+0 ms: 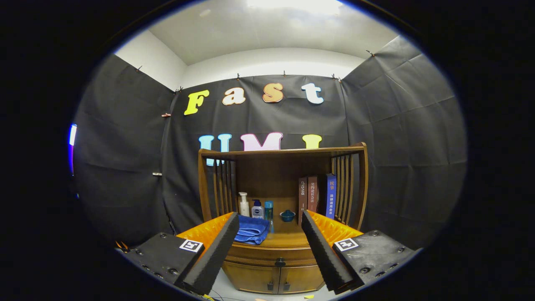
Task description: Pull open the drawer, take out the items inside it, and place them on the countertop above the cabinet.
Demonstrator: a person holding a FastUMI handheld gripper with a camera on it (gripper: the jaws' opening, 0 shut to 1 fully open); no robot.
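Your tongs [270, 221] are spread wide, holding nothing. Closed drawer [273, 254] sits beyond and between the fingers; its knob [279, 263] faces you.

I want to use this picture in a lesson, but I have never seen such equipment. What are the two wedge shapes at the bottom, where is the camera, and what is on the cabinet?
The wedges are the two fingers of a hand-held gripper; the camera rides on it, looking forward between them. They are spread open and hold nothing. Beyond them stands a wooden cabinet with its drawer shut. On its countertop lie a folded blue towel, three bottles, a small blue lidded bowl and upright books.
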